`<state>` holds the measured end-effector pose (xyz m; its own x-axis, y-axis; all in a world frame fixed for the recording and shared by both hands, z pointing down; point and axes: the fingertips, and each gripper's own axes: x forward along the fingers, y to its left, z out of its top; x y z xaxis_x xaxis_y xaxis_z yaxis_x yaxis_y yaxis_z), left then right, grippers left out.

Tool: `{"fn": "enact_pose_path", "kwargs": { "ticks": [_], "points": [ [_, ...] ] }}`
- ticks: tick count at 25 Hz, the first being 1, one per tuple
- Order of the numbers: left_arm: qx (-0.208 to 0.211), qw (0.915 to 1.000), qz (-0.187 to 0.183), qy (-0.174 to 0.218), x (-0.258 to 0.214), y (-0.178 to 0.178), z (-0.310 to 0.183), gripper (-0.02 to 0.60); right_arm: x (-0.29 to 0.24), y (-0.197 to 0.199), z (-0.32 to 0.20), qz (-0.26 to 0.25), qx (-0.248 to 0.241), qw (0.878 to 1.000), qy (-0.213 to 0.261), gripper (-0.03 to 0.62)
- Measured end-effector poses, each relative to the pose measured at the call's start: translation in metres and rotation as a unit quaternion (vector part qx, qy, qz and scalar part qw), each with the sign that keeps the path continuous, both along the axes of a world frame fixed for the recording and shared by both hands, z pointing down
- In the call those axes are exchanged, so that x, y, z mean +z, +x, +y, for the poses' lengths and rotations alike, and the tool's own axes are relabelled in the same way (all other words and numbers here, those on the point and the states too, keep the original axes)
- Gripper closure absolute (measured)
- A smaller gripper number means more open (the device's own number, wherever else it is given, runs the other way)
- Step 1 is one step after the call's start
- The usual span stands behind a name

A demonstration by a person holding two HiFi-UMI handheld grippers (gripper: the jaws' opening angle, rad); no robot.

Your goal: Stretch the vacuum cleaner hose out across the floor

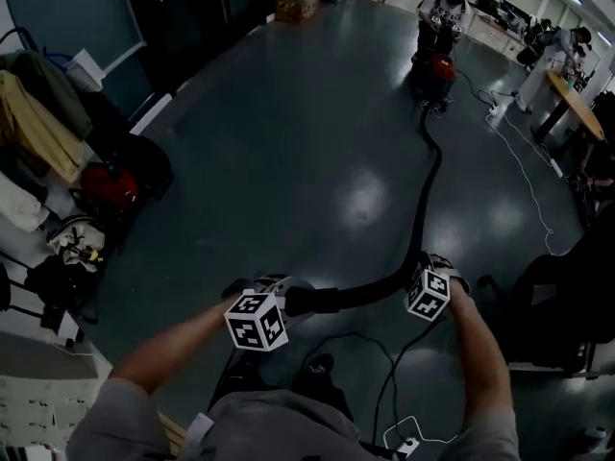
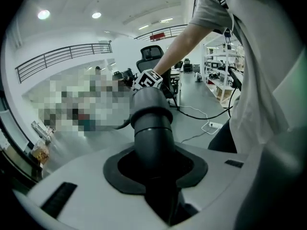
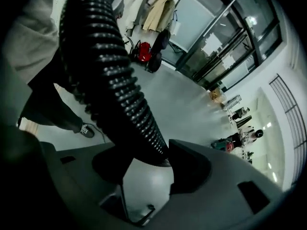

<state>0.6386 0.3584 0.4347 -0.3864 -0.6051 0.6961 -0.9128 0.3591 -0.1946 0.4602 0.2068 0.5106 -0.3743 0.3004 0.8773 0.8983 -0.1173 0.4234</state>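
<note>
Vacuum cleaner hose (image 1: 430, 185): black, ribbed, laid in a loose curve over the dark floor (image 1: 288, 152), from the red-topped vacuum cleaner (image 1: 434, 73) at the far end to the two grippers low in the head view. Join with the cleaner too small and dark to make out.

Left gripper (image 1: 293, 299): jaws closed on the smooth end cuff (image 2: 151, 123), seated between the dark pads. Near end of the cuff lost in shadow between the jaws.

Right gripper (image 1: 421, 260): further along the hose, jaws spread wide, with the ribbed length (image 3: 112, 75) passing between them and leaning on the inner edge of one jaw. Pale floor visible through the gap below; no squeeze apparent. Upper run of the hose cut off by the frame edge in the right gripper view.

Jaws of both grippers masked in the head view by marker cubes and forearms.

Second person (image 1: 444, 8) just beyond the cleaner, small, detail lost. White cable (image 1: 524, 176) right of the hose, well apart. Clothes and bags (image 1: 58, 123) at left, dim and indistinct.
</note>
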Motion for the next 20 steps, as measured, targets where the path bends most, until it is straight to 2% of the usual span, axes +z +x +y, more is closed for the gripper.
{"fn": "enact_pose_path", "kwargs": {
  "ticks": [4, 8, 14, 20],
  "points": [
    [0.019, 0.9996, -0.021, -0.009, 0.003, 0.015, 0.048, 0.454, 0.012, 0.045, 0.024, 0.026, 0.055, 0.998, -0.007, 0.372],
    [0.058, 0.9965, -0.045, -0.042, 0.020, 0.030, 0.089, 0.456, 0.034, 0.096, 0.051, 0.050, 0.093, 0.994, 0.002, 0.382],
    [0.115, 0.9843, -0.086, -0.103, 0.083, 0.053, 0.129, 0.460, 0.095, 0.166, 0.086, 0.062, 0.106, 0.992, 0.030, 0.388],
    [0.105, 0.9749, -0.112, -0.162, 0.154, 0.068, 0.141, 0.462, 0.170, 0.198, 0.097, 0.077, 0.091, 0.991, 0.065, 0.388]
  ]
}}
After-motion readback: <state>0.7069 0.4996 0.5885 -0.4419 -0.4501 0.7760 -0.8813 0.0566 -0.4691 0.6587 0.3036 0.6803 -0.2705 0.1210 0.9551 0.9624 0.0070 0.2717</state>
